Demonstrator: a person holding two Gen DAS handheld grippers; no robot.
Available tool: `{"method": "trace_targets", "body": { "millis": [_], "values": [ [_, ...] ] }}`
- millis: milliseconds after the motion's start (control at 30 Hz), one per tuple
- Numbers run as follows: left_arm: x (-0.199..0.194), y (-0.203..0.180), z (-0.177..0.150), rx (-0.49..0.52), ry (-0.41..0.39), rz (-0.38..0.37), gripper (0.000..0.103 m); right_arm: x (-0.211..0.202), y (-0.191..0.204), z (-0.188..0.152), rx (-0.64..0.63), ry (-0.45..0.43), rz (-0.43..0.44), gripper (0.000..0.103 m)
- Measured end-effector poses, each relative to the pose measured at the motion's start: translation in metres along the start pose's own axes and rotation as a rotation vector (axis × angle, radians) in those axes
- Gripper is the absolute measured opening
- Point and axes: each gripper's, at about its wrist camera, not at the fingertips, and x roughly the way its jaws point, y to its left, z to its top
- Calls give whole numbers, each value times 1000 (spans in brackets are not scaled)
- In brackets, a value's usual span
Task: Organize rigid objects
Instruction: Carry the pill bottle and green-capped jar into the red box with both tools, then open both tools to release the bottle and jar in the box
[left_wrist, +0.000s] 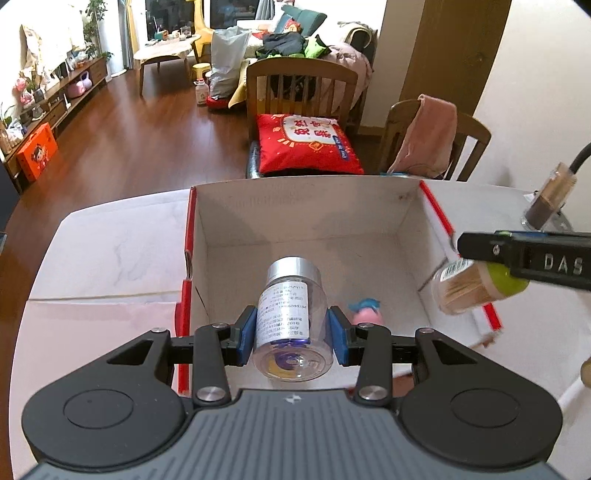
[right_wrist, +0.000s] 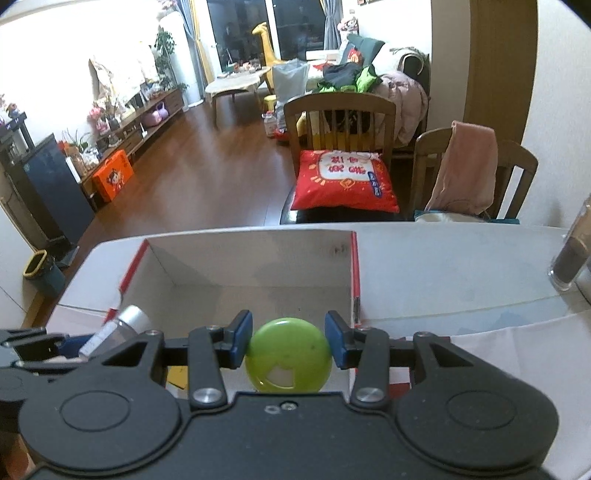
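Low in the left wrist view: left gripper, blue pads closed on a clear bottle with a silver cap, held over the open white box. Inside the box, lower centre-right: a small pink toy, partly hidden. At right edge: right gripper clamped on a toothpick jar with a green lid, above the box's right wall. On the table, upper right: a glass jar of dark powder.
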Motion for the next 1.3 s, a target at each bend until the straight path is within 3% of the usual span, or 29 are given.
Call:
{"method": "trace_targets", "body": {
  "millis": [700,1067,1300],
  "values": [
    [93,1,19,28,98,58,41,89,7,-5,-92,85,-43,42],
    [115,4,20,26,151,60,40,89,15,-12,-169,105,-69,43],
    [116,7,20,15,171,55,41,85,10,-12,-136,121,-44,48]
  ]
}}
